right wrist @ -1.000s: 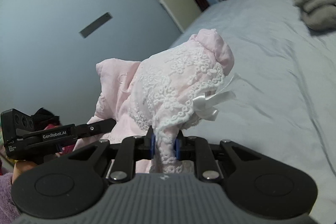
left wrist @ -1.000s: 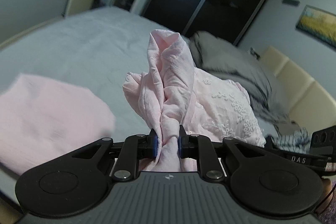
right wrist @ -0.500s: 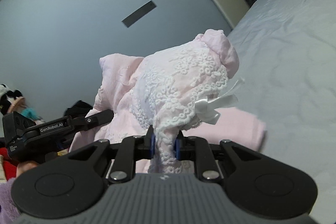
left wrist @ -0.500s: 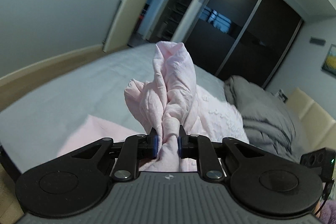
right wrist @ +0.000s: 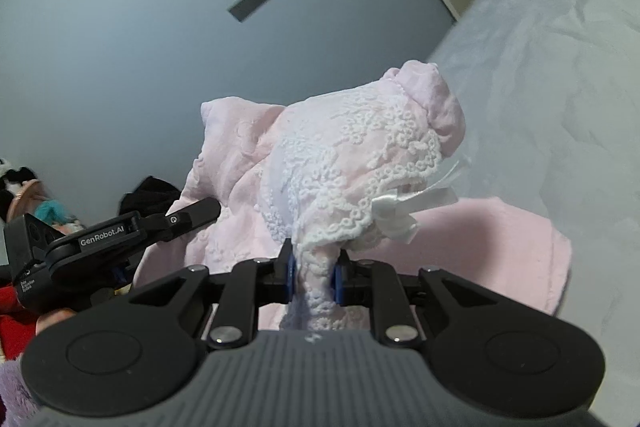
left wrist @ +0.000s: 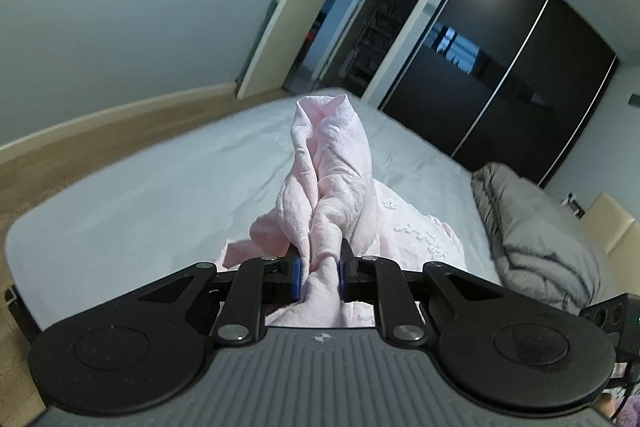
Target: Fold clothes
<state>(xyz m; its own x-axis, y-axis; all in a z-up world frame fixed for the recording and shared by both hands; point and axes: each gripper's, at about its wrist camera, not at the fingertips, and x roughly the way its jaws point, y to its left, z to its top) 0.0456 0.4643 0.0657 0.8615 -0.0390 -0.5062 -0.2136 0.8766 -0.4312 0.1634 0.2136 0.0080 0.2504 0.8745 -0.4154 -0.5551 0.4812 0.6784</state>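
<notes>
Two grippers are holding one pink garment up over a bed.

The left gripper is pinching a twisted bunch of the pink garment between its nearly closed blue pads, the cloth rising up the middle of the frame above the pale bed. The right gripper is gripping a lace-trimmed part of the same garment between its narrowly parted pads, with a white ribbon bow hanging at centre right. A second pink piece is lying flat on the bed at lower right. A grey blanket is sitting at the right of the left view.
</notes>
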